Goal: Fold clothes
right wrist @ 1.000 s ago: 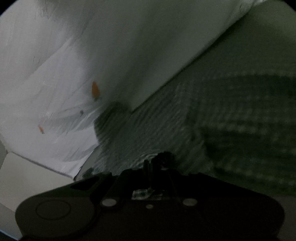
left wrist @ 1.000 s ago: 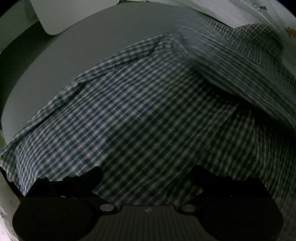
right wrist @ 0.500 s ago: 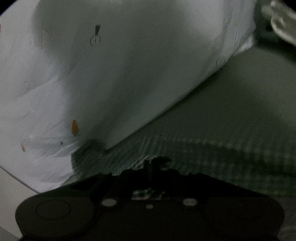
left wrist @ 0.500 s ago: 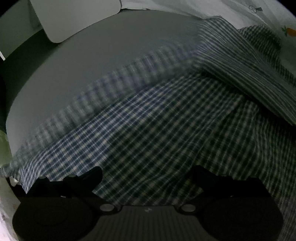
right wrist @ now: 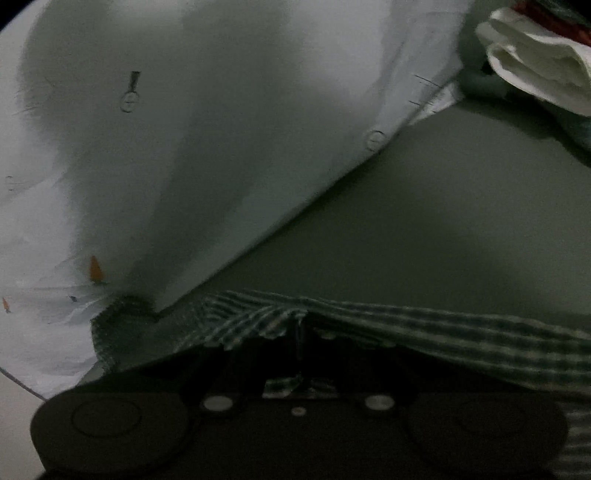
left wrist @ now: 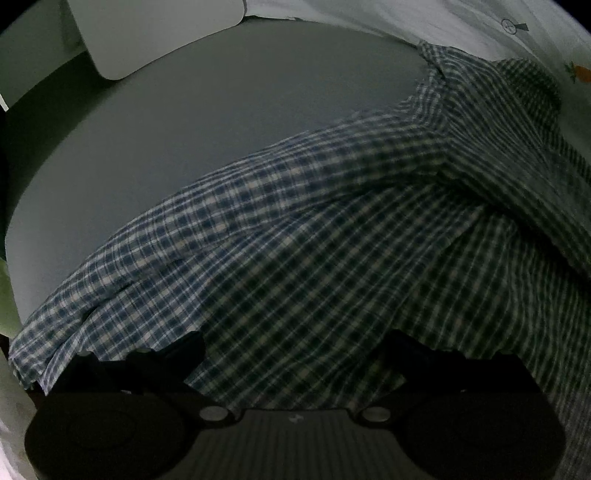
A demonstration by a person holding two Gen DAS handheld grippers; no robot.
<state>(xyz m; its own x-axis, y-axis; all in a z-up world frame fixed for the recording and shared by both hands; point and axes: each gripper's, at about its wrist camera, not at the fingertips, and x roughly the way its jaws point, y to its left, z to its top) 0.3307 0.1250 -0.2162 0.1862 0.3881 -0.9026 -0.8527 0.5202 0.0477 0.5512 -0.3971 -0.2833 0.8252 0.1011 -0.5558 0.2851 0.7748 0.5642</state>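
Checked shirt (left wrist: 314, 266) spread on grey table (left wrist: 184, 129), no readable label; right gripper (right wrist: 299, 332) clenched on hem, left gripper (left wrist: 291, 354) fingers spread.

A blue and white checked shirt (left wrist: 332, 258) lies spread over the grey bench (left wrist: 184, 129), with a fold running across its right part. The left gripper (left wrist: 291, 354) is over its near edge, the 2 dark fingers (left wrist: 177, 354) standing apart on the cloth. A white printed cloth (left wrist: 461, 26) lies behind.

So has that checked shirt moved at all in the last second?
Yes. In the left wrist view the checked shirt has drawn right, uncovering more grey table below the fixed white board.
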